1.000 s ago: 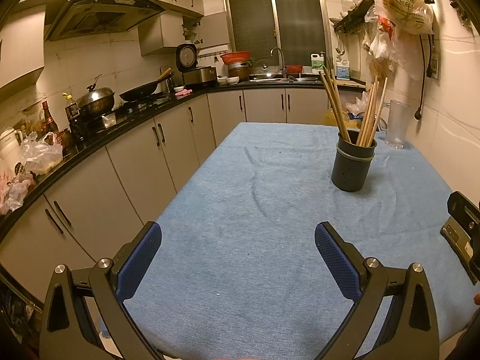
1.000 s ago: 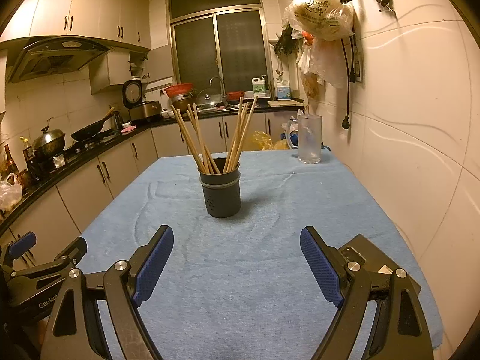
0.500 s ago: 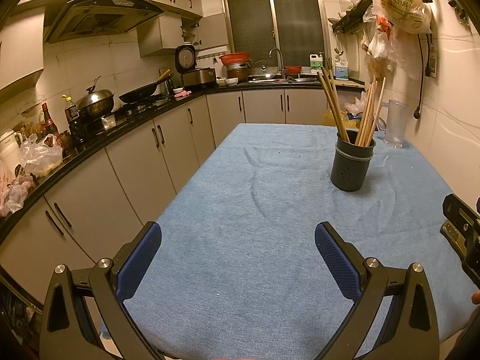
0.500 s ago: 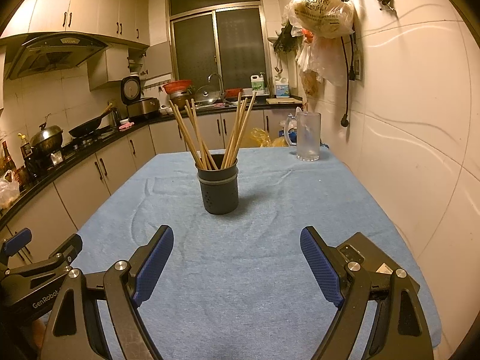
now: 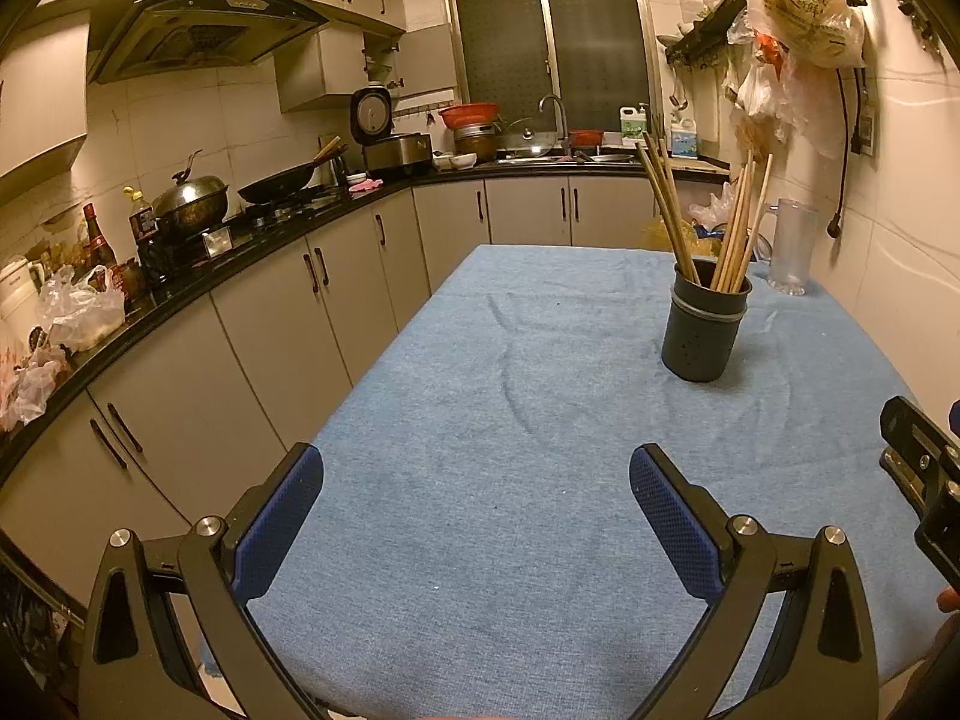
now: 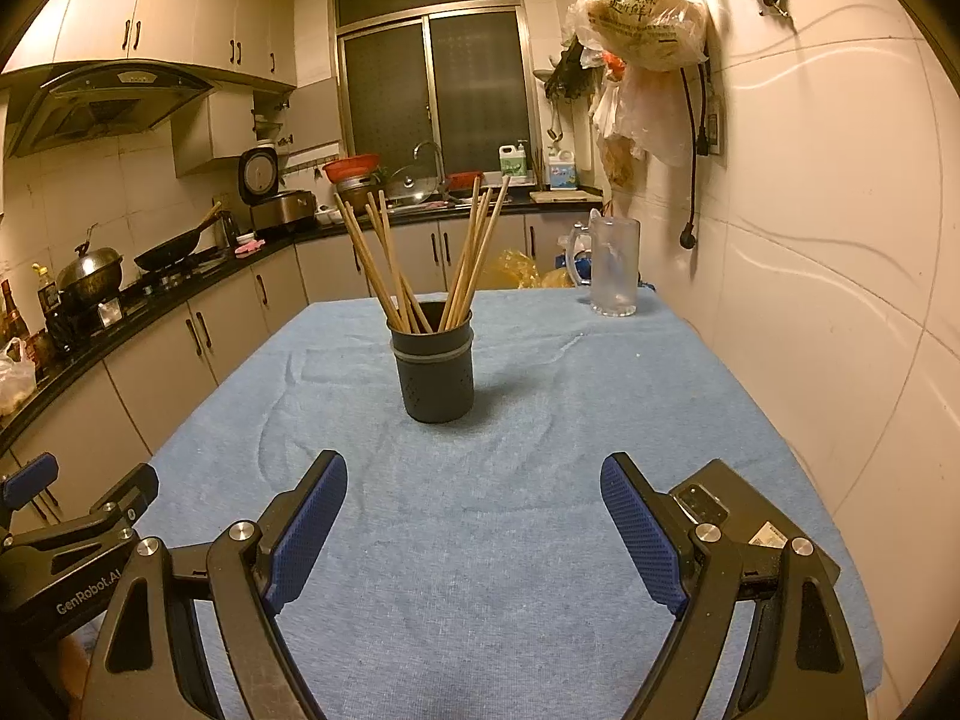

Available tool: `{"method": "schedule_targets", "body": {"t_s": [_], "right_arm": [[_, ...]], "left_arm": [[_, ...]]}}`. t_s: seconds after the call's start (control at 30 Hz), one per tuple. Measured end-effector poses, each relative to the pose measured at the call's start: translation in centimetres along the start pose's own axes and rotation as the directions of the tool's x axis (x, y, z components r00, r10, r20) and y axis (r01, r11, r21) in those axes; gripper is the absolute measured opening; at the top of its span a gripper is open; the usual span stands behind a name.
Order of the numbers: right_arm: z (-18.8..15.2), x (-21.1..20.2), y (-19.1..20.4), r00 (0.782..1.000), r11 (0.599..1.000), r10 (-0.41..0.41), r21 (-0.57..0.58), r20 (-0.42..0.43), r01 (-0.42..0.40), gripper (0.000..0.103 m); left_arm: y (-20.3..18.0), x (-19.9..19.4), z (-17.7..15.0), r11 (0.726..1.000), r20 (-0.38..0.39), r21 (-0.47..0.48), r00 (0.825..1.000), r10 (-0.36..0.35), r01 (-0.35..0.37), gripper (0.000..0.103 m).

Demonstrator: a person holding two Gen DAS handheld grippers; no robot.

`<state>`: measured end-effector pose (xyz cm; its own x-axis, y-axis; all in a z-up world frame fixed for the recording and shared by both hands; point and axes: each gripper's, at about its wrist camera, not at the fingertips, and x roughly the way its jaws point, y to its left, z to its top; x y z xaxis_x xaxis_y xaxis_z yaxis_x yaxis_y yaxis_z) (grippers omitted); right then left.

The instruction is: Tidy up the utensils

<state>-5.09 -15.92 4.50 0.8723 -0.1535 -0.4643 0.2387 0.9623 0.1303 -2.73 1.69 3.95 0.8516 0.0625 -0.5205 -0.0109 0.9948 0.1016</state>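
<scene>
Presently both tools hover low over the near end of the worktop, which is covered by a blue cloth. The left hand-held gripper has its jaws spread wide with nothing between the blue pads, and the right hand-held gripper is likewise wide open and empty. The task's thing, a dark holder, stands upright near the middle of the cloth, straight ahead of the right tool and off to the right of the left one; the wooden chopsticks in it fan out loosely in two leaning groups. The likely risk is that a tool reaching in knocks the splayed tips and tips the holder, since it looks tall and light. A clear jug near the wall could be struck by a wide swing. The loose cloth may also slide or bunch if the holder is pushed.
</scene>
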Motion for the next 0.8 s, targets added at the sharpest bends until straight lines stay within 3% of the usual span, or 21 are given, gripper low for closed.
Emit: {"method": "schedule_targets", "body": {"t_s": [0.8], "right_arm": [[-0.21, 0.44, -0.32, 1.000, 1.000, -0.004, 0.005, -0.013, 0.004, 0.090]], "left_arm": [[0.49, 0.72, 0.30, 1.000, -0.014, 0.008, 1.000, -0.008, 0.008, 0.102]]}}
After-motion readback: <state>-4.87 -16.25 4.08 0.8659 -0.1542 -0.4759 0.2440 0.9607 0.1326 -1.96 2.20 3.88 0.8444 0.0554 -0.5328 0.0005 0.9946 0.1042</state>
